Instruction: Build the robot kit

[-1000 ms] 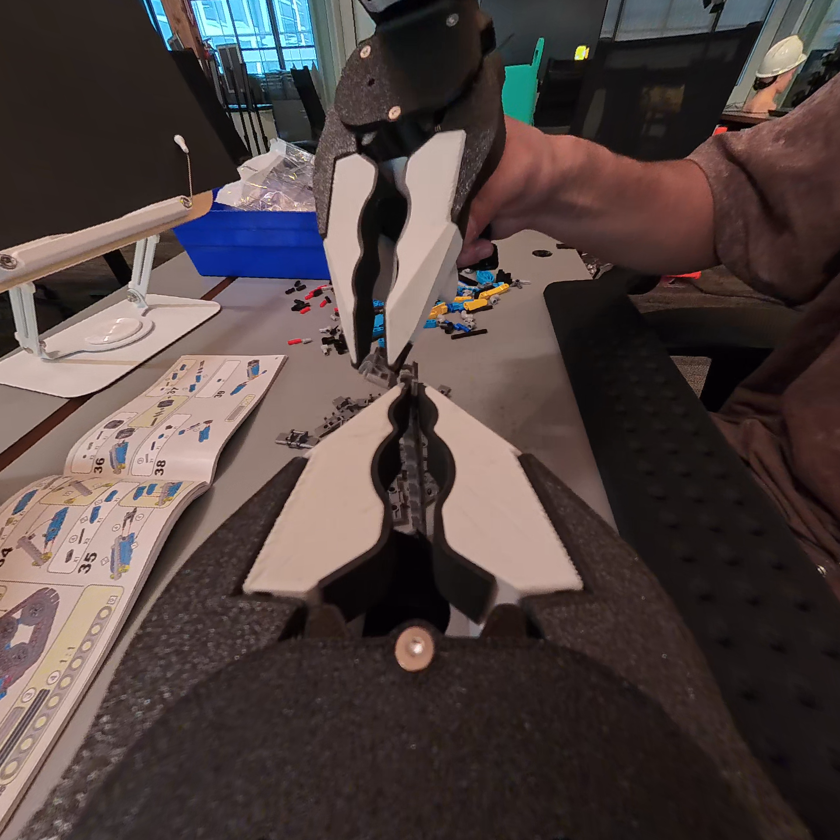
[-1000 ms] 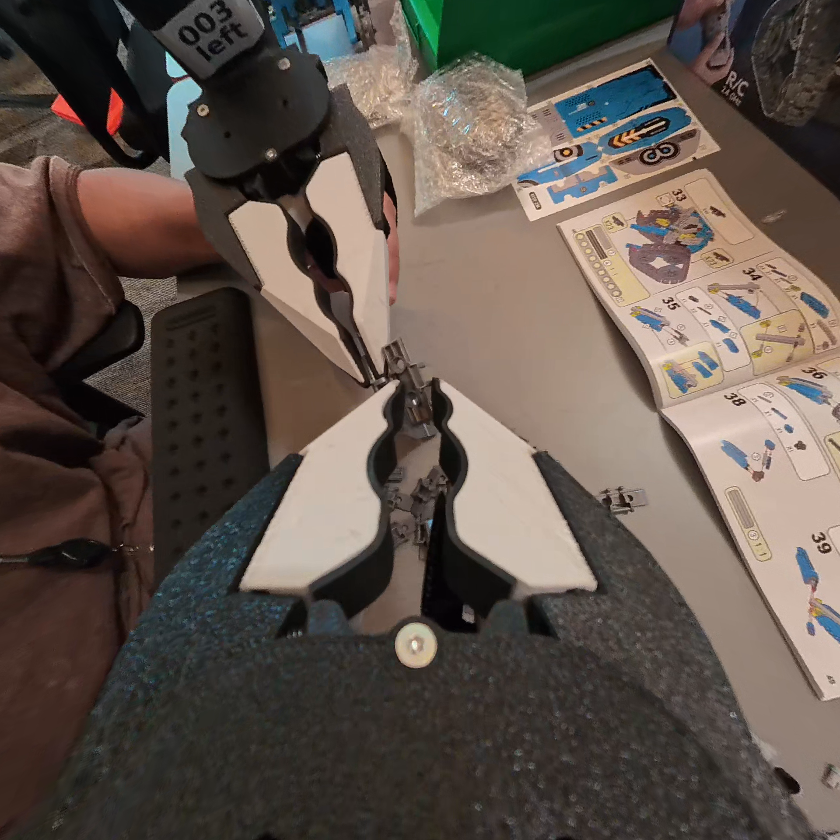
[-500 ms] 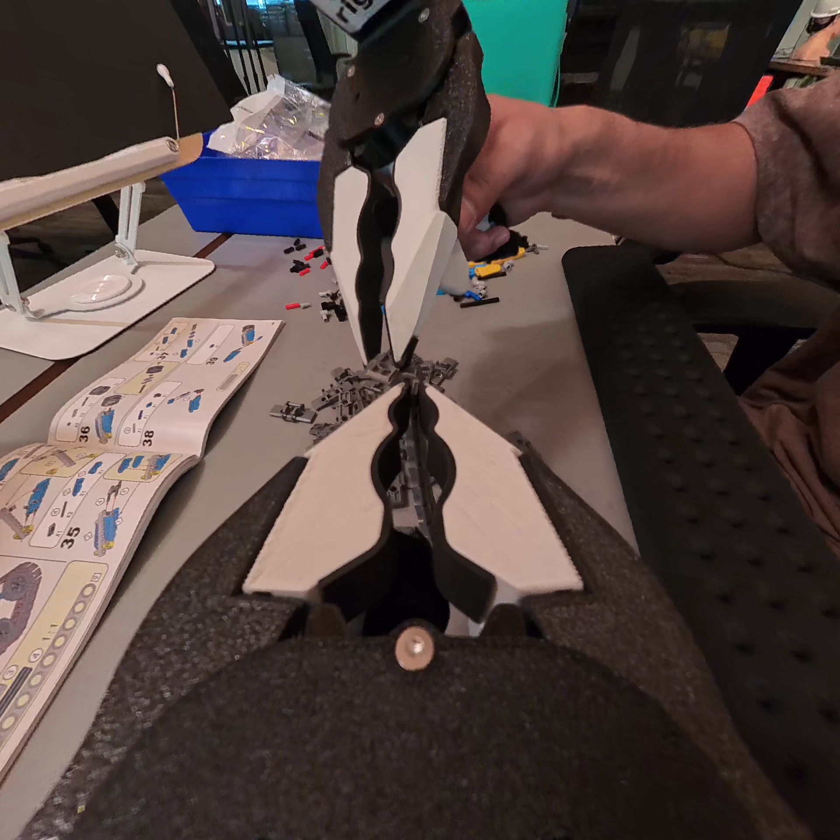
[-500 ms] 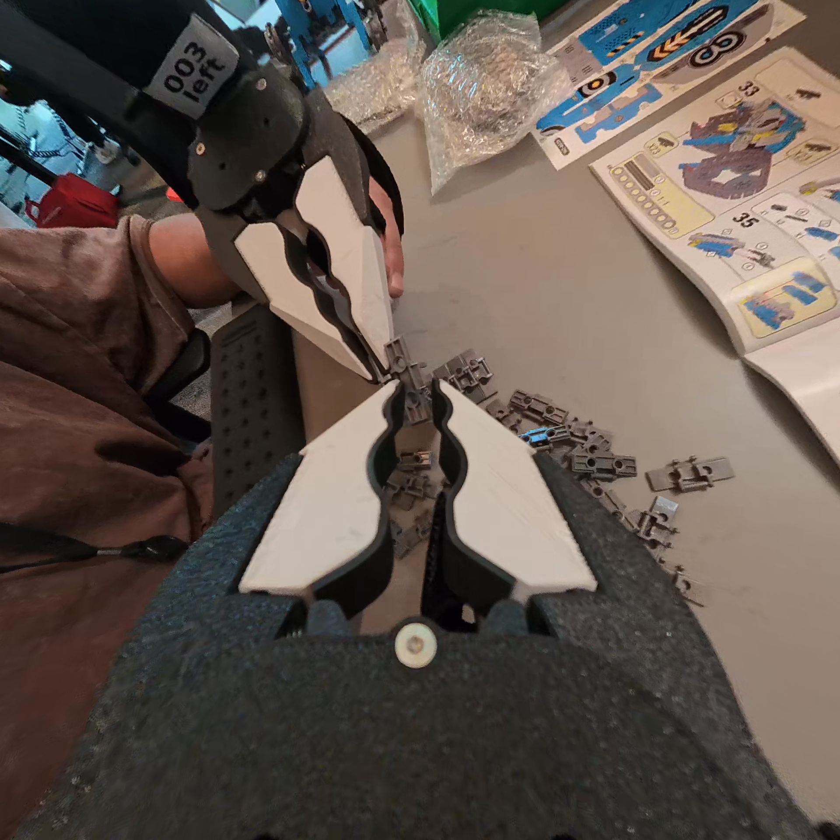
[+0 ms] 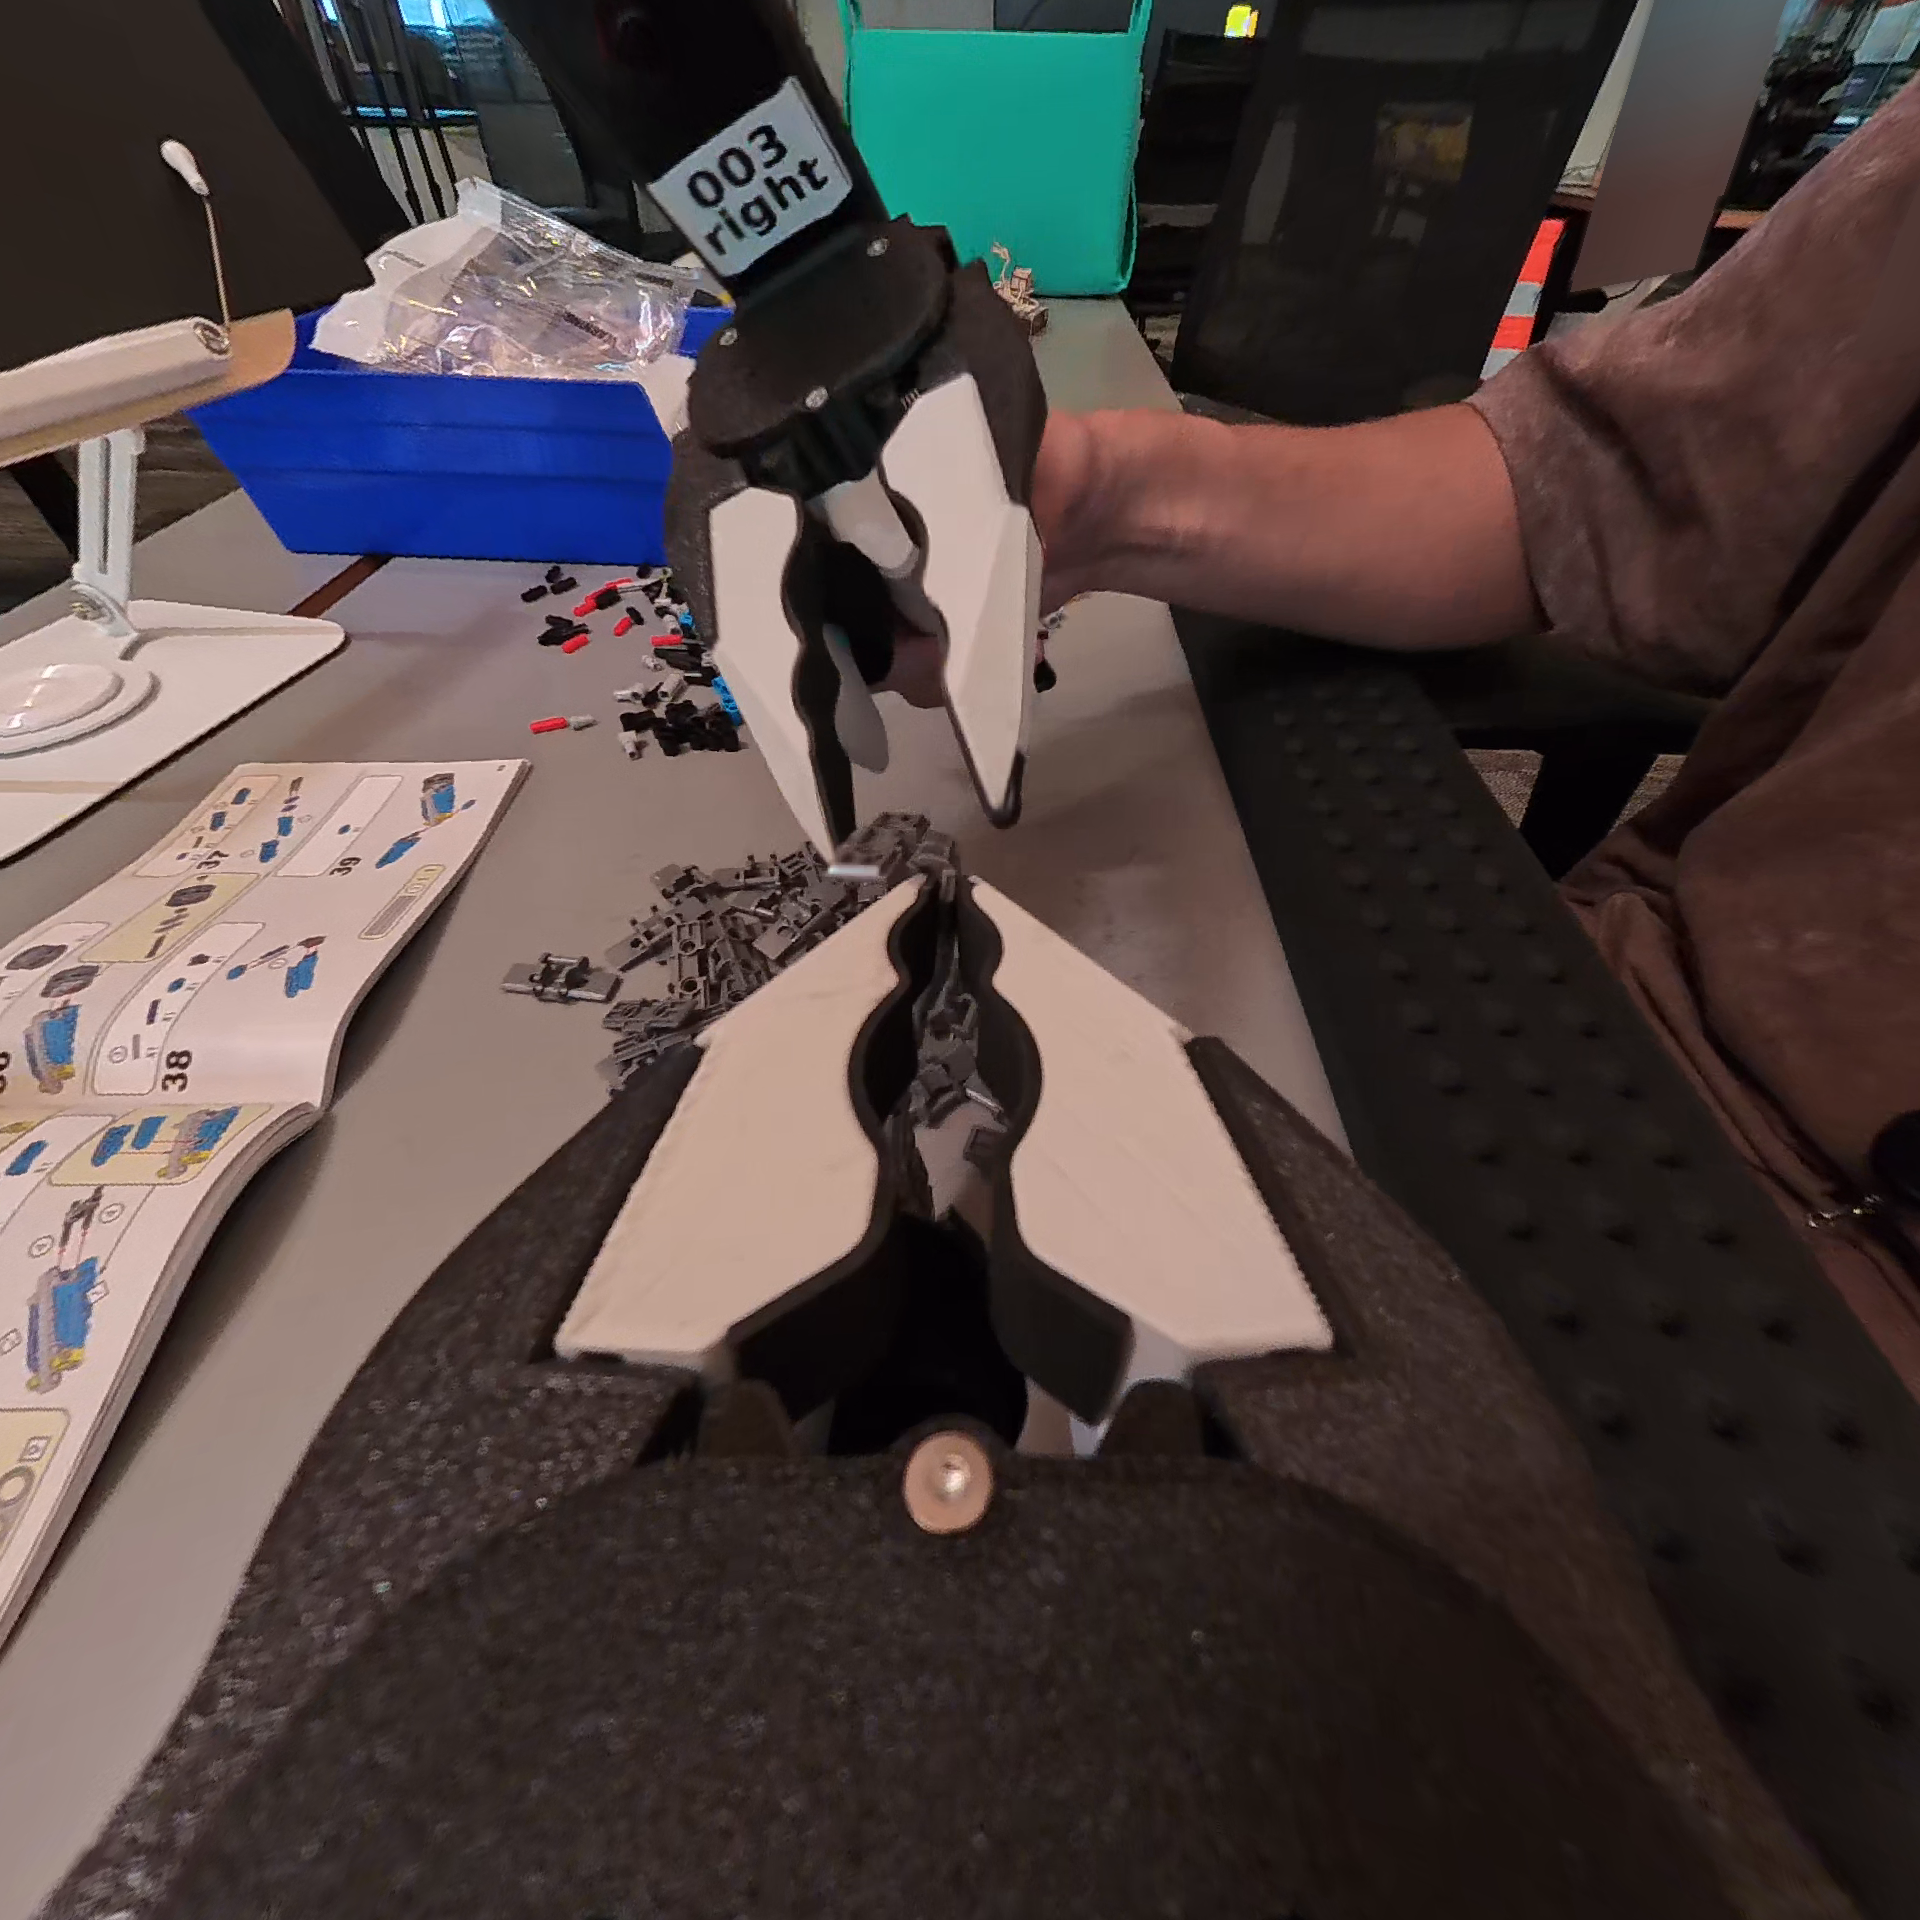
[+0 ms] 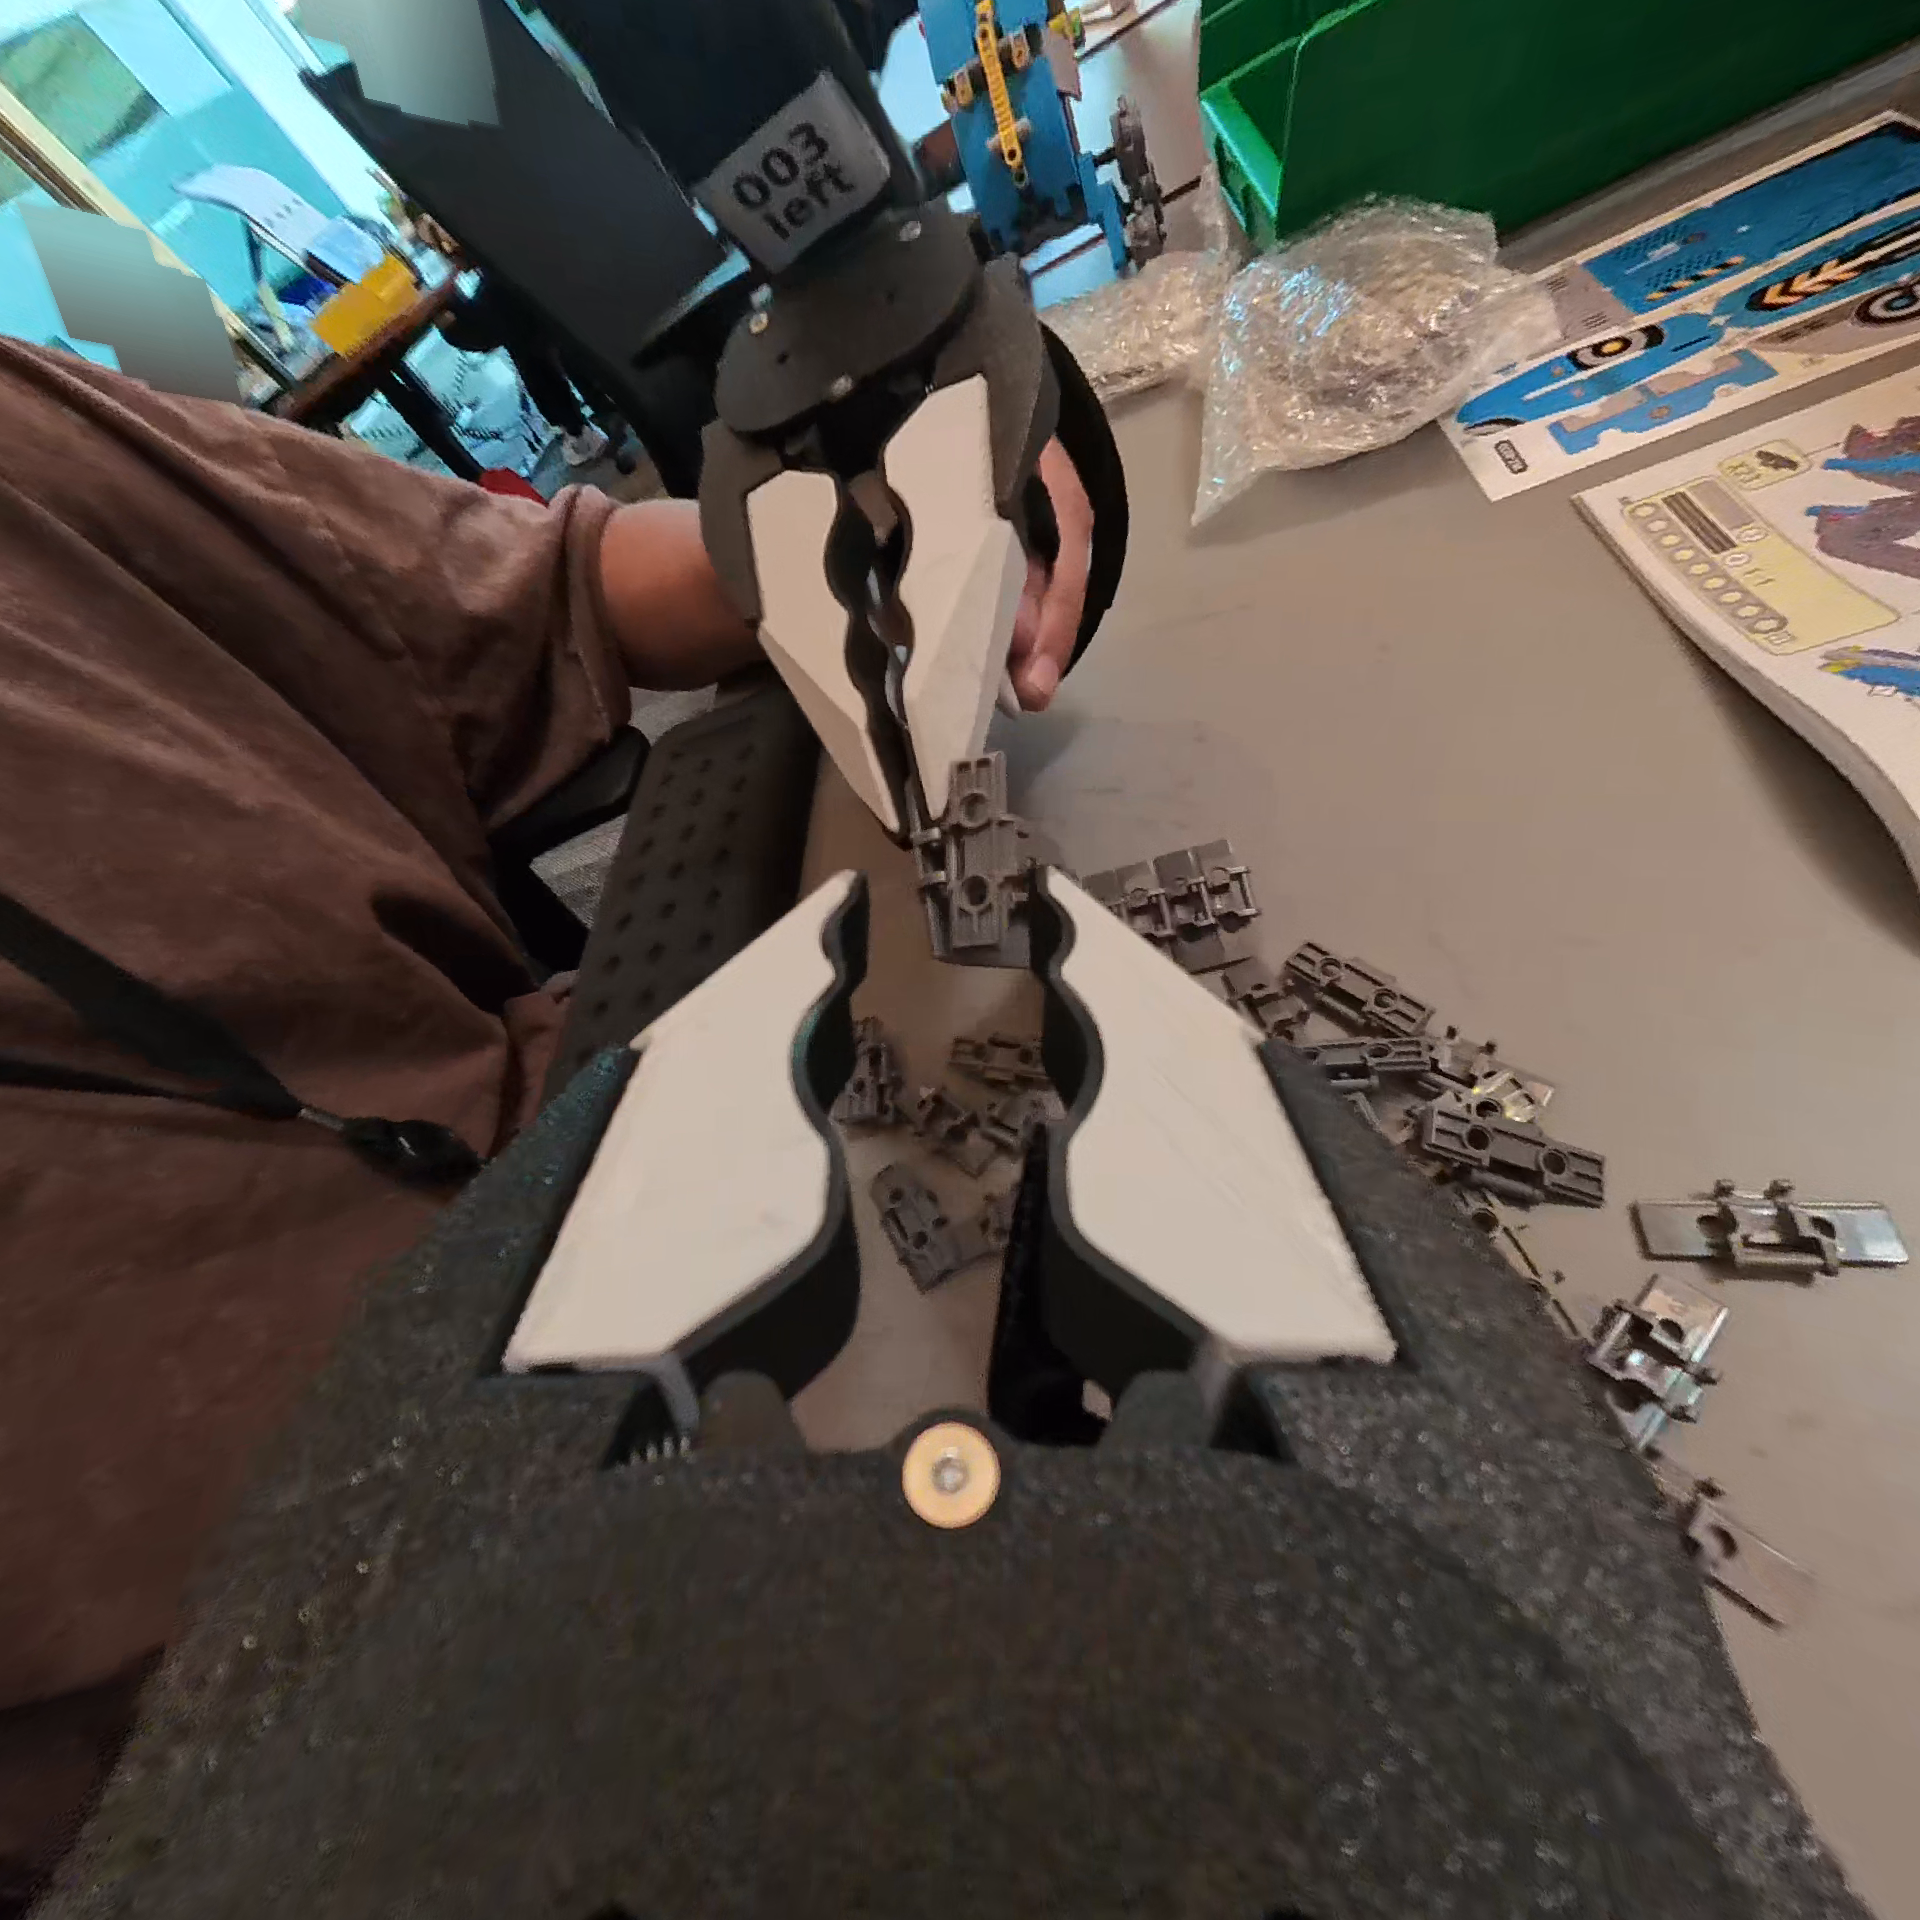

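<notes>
The left tool [image 6: 914,821] is clamped shut on a short strip of grey track links [image 6: 971,873], which hangs from its tips above the grey worktop [image 5: 1101,831]. In the left wrist view the same strip runs back between that tool's white fingers [image 5: 790,1091], pinched where the tips meet.

The right tool [image 6: 951,904] stands with its jaws apart and grips nothing; the hanging strip lies in the gap at their tips, close against the right-hand finger (whether it touches, I cannot tell). Seen from the left wrist view, the right tool [image 5: 920,816] points down at 12 o'clock, its tips spread just over a pile of loose grey links [image 5: 727,935].

More grey links are scattered at 3 o'clock in the right wrist view. An open instruction booklet [image 5: 197,997] lies at 9 o'clock in the left wrist view, small black, red and blue pieces [image 5: 634,675] at 11 o'clock, and a blue bin [image 5: 447,468] with clear bags behind them. A black perforated mat [image 5: 1507,1039] lies at 3 o'clock.
</notes>
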